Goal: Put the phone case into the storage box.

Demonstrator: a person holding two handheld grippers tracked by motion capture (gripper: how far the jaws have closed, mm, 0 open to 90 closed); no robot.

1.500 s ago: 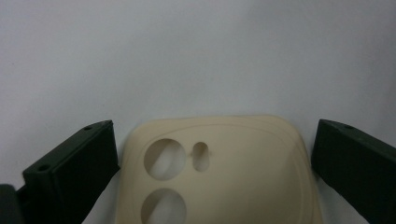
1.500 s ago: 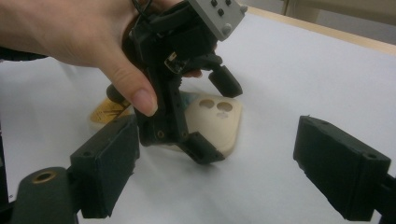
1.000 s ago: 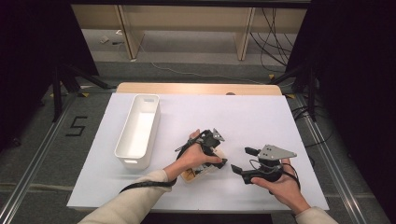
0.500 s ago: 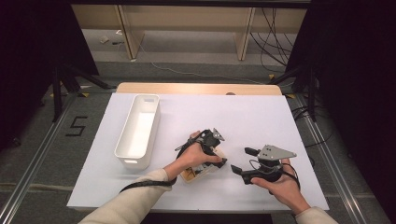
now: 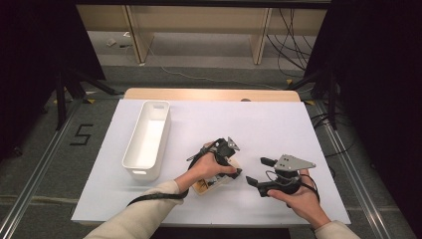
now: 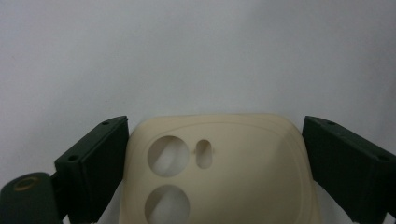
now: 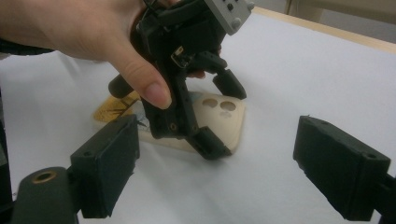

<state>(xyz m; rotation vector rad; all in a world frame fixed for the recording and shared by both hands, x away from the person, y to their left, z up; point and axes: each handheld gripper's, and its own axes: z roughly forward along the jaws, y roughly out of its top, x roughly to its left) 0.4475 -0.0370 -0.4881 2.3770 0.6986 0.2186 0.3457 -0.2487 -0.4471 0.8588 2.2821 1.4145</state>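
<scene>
Left claw point(image 5: 234, 172) points down at the white tabletop point(image 5: 259, 124), its black jaws standing wide on either side of a cream-coloured soft plastic phone case point(image 6: 219, 172) with round camera cut-outs. In the left gripper view a gap shows between each jaw and the case's edges, so the claw straddles the case without clamping it. In the right gripper view the case point(image 7: 219, 116) lies flat on the tabletop, one left jaw tip at its near edge and the other by the cut-outs on its far side. Under or just beside the case, on its 9 o'clock side in that view, lies a flat yellow-brown piece with dark markings point(image 7: 109, 109); what it is cannot be told. The person's left hand point(image 5: 206, 169) grips the left claw's body from above.

Right claw point(image 5: 255, 172) sits at 3 o'clock from the case in the high view, held in the person's right hand point(image 5: 298, 196) with its grey three-cornered plate on top. Its jaws are spread wide and hold nothing; the right gripper view looks between them toward the left claw and the case.

A long white rectangular plastic bin point(image 5: 148, 139) stands at 9 o'clock from the case, well apart from it, and looks to have nothing in it.
</scene>
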